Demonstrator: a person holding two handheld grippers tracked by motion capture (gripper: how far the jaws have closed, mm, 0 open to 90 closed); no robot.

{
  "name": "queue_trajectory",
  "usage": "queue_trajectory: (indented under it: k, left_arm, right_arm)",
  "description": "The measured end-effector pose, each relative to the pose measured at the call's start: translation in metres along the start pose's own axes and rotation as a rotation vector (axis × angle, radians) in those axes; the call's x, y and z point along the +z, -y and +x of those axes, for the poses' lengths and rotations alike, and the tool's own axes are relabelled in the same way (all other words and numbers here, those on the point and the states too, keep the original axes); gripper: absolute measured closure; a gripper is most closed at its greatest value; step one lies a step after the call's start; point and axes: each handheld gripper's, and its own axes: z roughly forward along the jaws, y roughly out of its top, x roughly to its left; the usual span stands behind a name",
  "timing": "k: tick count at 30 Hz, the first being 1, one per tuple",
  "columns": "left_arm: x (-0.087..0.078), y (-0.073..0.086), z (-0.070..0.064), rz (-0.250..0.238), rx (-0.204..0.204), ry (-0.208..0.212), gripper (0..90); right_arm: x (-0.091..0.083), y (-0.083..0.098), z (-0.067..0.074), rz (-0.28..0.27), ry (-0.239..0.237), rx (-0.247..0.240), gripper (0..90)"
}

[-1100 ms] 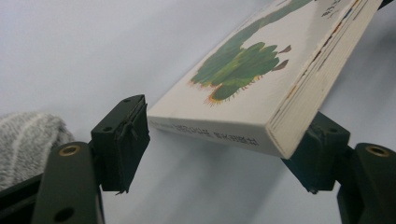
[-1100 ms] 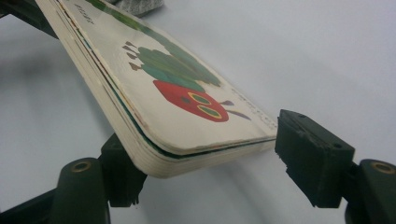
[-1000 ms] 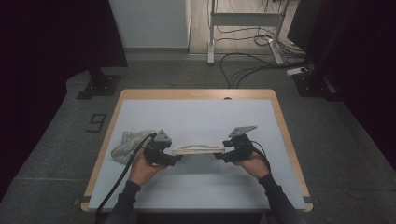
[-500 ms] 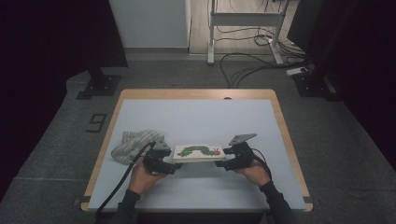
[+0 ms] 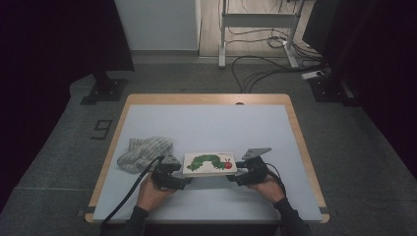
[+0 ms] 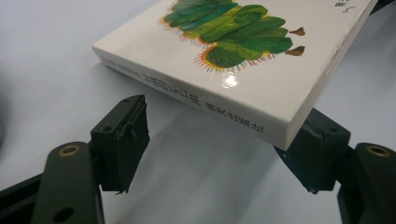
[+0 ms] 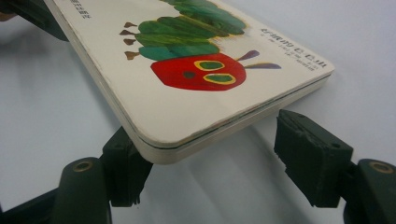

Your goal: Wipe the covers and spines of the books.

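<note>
A white board book (image 5: 210, 163) with a green caterpillar on its cover lies cover up, low over the table between my two grippers. In the left gripper view the book (image 6: 233, 56) rests with its near corner on the right-hand jaw, while the other jaw stands clear of the spine; my left gripper (image 6: 219, 140) is open. In the right gripper view the book (image 7: 187, 79) has its rounded corner over the left-hand jaw, and the other jaw stands off from its edge; my right gripper (image 7: 215, 154) is open. From above, the left gripper (image 5: 178, 178) and right gripper (image 5: 237, 177) flank the book's short ends.
A crumpled striped cloth (image 5: 142, 152) lies just left of the left hand. The pale table top (image 5: 206, 123) has a wooden rim. Beyond it are a dark floor, stand bases and loose cables.
The book has turned from edge-on to cover up. Both hands have come down and toward the table's near edge with it.
</note>
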Motion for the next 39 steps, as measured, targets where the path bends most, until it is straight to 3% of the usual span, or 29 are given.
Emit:
queue_trajectory:
  k: [5,12,23,39]
  left_arm:
    - [0.001,0.002,0.000,-0.002,0.002,-0.002,27.3]
    - [0.000,0.003,0.006,-0.005,-0.003,-0.039,31.0]
    - [0.008,0.010,0.002,0.020,0.009,0.017,32.3]
    - [0.009,0.015,-0.002,0.014,0.016,0.005,31.4]
  right_arm:
    - [0.001,0.005,0.001,-0.014,-0.003,0.008,29.6]
    - [0.005,0.005,0.005,-0.020,-0.008,0.004,29.9]
    - [0.006,0.011,0.008,-0.005,0.003,-0.010,29.9]
    - [0.005,0.016,0.009,-0.013,0.010,-0.022,29.5]
